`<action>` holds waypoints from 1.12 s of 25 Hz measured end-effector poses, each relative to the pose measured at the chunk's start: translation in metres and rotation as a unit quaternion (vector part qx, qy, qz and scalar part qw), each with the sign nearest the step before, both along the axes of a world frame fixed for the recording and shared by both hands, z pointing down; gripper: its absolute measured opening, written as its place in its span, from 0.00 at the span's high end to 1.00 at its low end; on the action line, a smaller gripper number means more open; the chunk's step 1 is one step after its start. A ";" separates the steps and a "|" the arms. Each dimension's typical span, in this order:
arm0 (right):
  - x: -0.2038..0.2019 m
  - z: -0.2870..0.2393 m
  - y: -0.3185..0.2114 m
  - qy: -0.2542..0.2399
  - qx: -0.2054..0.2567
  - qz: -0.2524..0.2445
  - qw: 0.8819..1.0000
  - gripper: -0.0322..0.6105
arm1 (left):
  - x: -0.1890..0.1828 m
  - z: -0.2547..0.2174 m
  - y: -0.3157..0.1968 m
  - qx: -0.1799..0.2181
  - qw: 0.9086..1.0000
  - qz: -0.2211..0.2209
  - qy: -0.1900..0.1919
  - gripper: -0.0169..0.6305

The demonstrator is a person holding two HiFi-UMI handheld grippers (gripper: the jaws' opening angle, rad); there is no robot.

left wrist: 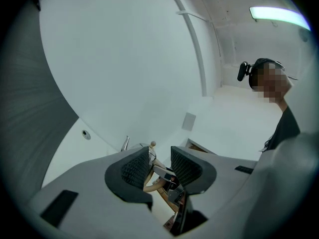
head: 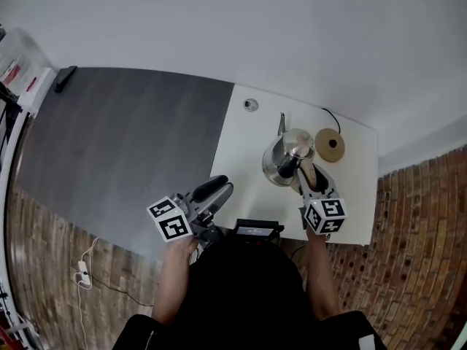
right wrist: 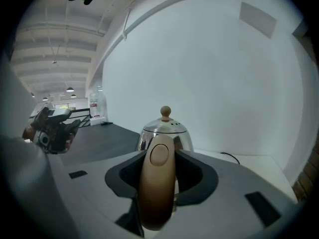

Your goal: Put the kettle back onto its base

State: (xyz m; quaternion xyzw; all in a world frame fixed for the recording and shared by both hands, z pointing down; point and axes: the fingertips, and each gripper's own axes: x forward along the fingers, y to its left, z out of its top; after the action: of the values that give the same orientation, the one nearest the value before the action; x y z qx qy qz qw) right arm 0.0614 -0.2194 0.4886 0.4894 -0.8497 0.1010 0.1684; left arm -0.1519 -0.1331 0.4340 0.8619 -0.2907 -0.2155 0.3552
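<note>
Your kettle (head: 286, 157) was over the desk (head: 244, 159), its base (head: 330, 145) just right and slightly behind. Your right tool (head: 309, 175) sat before the kettle, your left tool (head: 219, 188) well left.

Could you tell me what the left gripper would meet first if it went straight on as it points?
Probably the kettle, held by its handle in the right gripper: both show through the open jaws of the left gripper, though depth is unclear.

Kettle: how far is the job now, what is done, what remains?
Done: the right gripper is shut on the tan handle of the shiny steel kettle. In hand: the kettle, beside the bare round tan base. Left: setting it onto that base. The left gripper is open, empty.
</note>
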 end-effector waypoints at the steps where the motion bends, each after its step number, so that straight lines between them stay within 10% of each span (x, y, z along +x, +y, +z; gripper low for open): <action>1: 0.008 -0.003 0.007 0.003 0.000 0.010 1.000 0.72 | 0.008 0.001 -0.001 0.001 1.000 0.014 0.007 0.74; 13: 0.081 -0.013 0.055 -0.021 -0.003 0.113 0.993 0.72 | 0.060 -0.003 -0.007 0.009 0.995 0.097 0.021 0.74; 28: 0.180 -0.011 -0.012 -0.065 0.008 0.112 0.992 0.72 | 0.166 -0.003 -0.069 -0.013 0.994 0.100 -0.040 0.75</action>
State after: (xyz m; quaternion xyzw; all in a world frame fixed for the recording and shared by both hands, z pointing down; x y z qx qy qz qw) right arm 0.2415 -0.2316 0.4779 0.5754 -0.7994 0.1434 0.0968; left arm 0.0140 -0.2021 0.4313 0.8900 -0.2201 -0.1407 0.3737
